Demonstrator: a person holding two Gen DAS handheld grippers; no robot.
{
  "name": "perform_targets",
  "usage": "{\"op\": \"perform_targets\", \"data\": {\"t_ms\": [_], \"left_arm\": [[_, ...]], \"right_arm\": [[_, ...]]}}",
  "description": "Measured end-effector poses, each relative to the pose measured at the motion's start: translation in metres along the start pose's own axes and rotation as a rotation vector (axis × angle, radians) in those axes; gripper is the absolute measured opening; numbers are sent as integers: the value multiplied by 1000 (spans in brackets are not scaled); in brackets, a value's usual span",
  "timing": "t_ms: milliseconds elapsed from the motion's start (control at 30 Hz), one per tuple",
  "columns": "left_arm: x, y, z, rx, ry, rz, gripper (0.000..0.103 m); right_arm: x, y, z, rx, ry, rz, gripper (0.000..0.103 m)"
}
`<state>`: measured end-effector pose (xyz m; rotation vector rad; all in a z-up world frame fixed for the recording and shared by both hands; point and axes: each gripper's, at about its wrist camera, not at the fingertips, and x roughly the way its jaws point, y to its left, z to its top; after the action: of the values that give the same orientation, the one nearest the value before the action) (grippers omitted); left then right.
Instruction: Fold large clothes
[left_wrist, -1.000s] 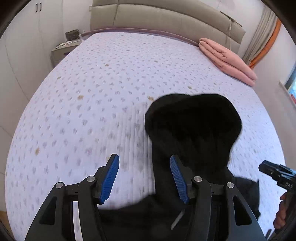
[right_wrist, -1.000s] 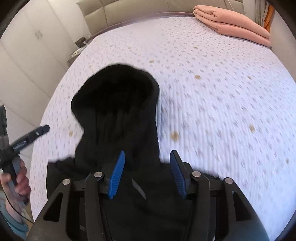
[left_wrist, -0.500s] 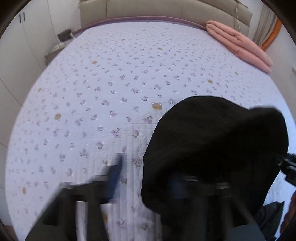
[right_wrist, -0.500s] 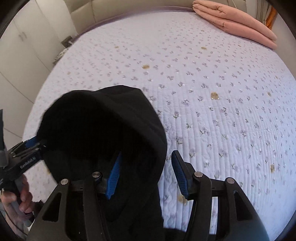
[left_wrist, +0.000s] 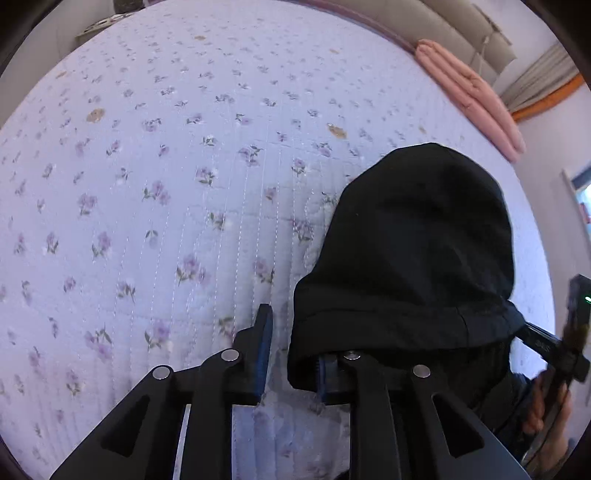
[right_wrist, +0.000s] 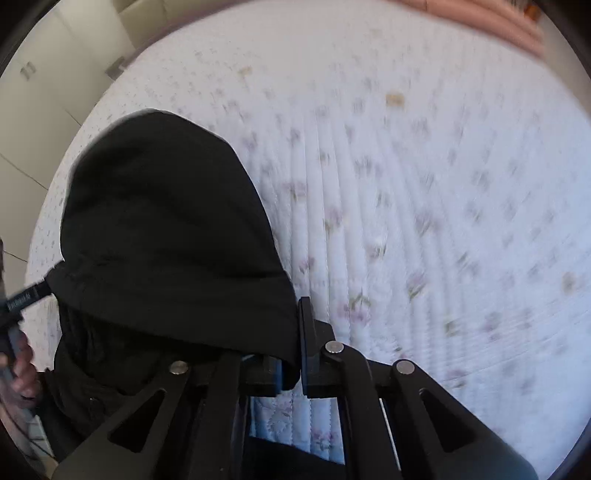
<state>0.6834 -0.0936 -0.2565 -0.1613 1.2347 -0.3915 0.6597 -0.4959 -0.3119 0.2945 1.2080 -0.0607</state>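
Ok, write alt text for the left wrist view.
A black hood lies on a floral bedspread, its lower edge draped over the right finger of the left tool, whose jaws are opening. The right tool reaches the hood's far side, and a folded pink blanket sits at the headboard.

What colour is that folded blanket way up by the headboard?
Pink. The folded blanket shows best in the left wrist view, lying at the far edge of the flowery bed.

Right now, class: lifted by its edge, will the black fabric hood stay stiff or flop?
Probably flop: the black fabric hood drapes limply over the right gripper, shut on its hem. Pushed, it would likely wrinkle rather than slide on the quilted floral bedspread.
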Motion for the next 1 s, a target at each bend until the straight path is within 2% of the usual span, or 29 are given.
{"op": "perform_targets", "data": {"t_ms": [67,133,200,267,400,533,633,700,767,900,933,1000], "left_arm": [[-3,2,0,8,10,-24,31],[-12,5,-2,24,3,-25,43],[-31,5,-7,68,-8,6,62],[-56,7,-17,117,7,-12,70],[-101,8,-31,182,-32,25,70],[-132,-20,-9,189,-159,-58,70],[-117,-52,13,216,-197,-66,70],[-86,-72,26,240,-161,-67,70],[-58,-76,32,242,-105,-74,70],[-2,-70,15,279,32,-33,70],[3,-68,7,298,28,-32,70],[3,-67,-6,336,-28,-36,70]], "right_arm": [[0,-6,1,13,6,33,4],[-3,-7,3,0,24,43,8],[-13,-6,3,-22,38,40,28],[-31,-7,-2,-47,34,28,36],[-73,-8,-17,-90,5,56,37],[-111,18,-13,-151,-78,72,37],[-106,45,9,-173,-107,91,37],[-91,63,24,-184,-117,94,37],[-67,72,36,-191,-91,80,37],[-12,79,30,-220,45,44,36],[-2,76,23,-228,73,42,36],[3,73,14,-246,64,56,35]]}}
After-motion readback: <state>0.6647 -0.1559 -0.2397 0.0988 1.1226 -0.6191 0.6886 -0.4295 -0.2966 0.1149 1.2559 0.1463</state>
